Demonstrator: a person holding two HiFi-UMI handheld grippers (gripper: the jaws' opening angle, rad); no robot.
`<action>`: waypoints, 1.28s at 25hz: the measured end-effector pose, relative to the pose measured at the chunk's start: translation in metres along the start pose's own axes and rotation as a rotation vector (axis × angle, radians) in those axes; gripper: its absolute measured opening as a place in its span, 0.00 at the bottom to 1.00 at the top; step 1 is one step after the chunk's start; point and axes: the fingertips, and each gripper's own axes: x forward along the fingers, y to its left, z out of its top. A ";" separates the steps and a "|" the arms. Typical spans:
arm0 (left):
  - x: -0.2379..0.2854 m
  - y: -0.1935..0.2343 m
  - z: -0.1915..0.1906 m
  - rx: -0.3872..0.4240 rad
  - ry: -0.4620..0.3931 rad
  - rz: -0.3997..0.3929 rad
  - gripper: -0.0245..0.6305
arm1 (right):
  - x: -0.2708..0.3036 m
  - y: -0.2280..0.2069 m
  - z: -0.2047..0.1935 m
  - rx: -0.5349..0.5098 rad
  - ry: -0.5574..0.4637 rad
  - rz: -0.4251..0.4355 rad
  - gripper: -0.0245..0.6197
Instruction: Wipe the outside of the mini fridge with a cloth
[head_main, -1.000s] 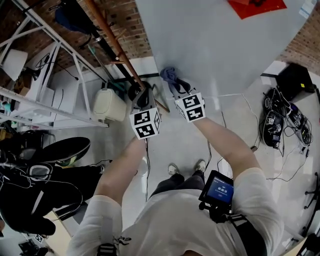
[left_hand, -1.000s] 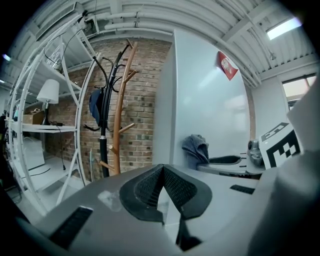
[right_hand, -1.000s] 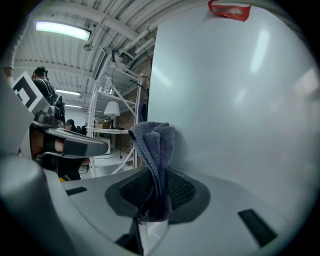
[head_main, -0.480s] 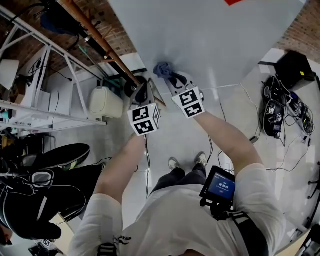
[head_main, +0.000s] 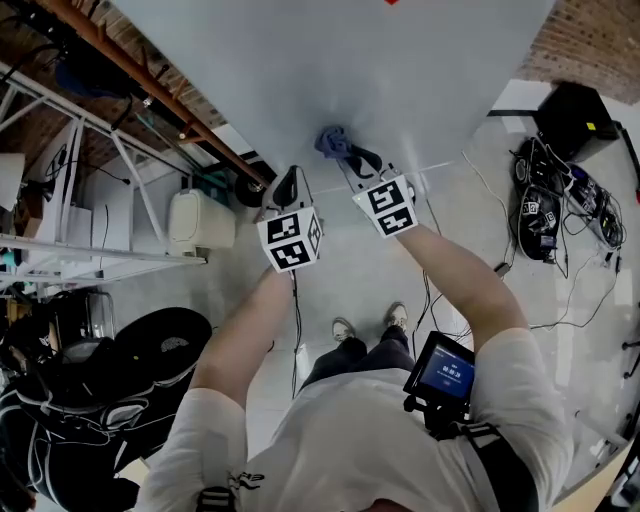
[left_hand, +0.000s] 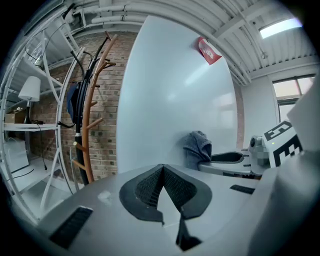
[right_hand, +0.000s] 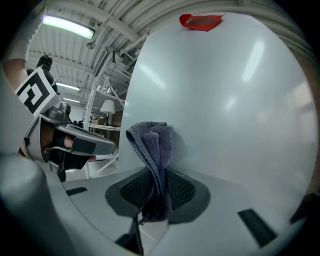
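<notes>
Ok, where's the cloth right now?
The blue-grey cloth is clamped in the jaws of the right gripper, by the pale mini fridge, just right of the left gripper in the head view.

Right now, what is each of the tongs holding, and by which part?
The right tongs are shut on the grey cloth, pinching its lower bunched end; the rest sticks up beyond them. The left tongs are shut on nothing.

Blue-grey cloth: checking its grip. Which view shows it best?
The right gripper view: the blue-grey cloth fills the centre, pinched between the right gripper's jaws. The left gripper view shows it side-on, smaller; the head view only a small bunch at the white fridge wall.
</notes>
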 end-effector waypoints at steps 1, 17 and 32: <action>0.003 -0.007 0.000 0.002 0.001 -0.007 0.04 | -0.004 -0.007 -0.002 0.002 0.000 -0.007 0.17; 0.053 -0.113 0.005 0.011 0.015 -0.098 0.04 | -0.069 -0.121 -0.035 0.028 0.040 -0.109 0.17; 0.089 -0.186 0.010 0.013 0.024 -0.129 0.04 | -0.110 -0.203 -0.058 0.033 0.052 -0.148 0.17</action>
